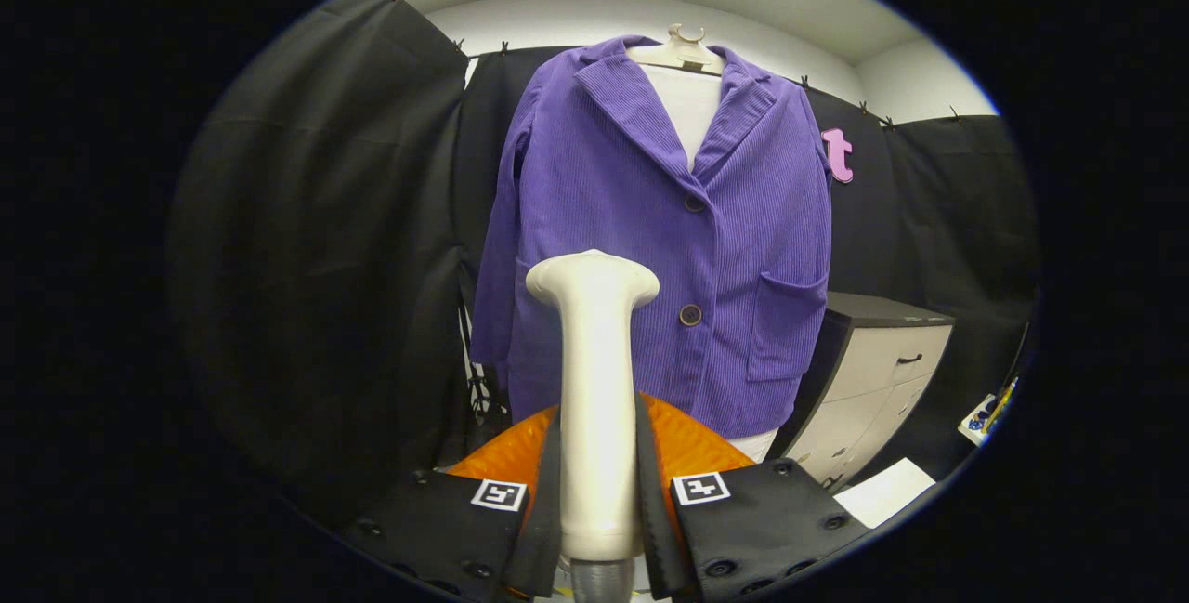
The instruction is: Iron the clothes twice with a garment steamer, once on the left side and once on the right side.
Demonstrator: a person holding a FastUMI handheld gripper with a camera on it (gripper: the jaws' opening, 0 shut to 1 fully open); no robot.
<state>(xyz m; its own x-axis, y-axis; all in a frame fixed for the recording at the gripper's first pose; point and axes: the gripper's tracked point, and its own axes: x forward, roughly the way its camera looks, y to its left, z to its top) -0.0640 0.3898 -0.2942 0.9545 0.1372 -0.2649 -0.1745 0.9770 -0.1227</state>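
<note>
Gripper view: the tool (599, 491) is pinching the handle of a cream garment steamer (594, 380), one finger pressed on each side of it. The steamer stands upright between the fingers, and its wider rounded head rises above them. A grey end of the steamer shows below the handle, down between the fingers.

Beyond the steamer head hangs a purple corduroy jacket (734, 241) on a pale hanger (683, 50), its front facing the tool. The jacket is buttoned closed, with two dark buttons (691, 314) down the middle and a patch pocket (788, 324) low on the side to the right of the steamer. A white lining or backing (689, 111) shows in the open neck between the lapels. The steamer head overlaps the jacket's lower front on the side left of the buttons; whether it touches the cloth cannot be told.

Behind the jacket hangs black cloth (325, 213). Past the jacket, to the right of the tool, stands a pale cabinet (882, 380) with drawers and a dark top. A white sheet (887, 490) lies lower, near the right finger.
</note>
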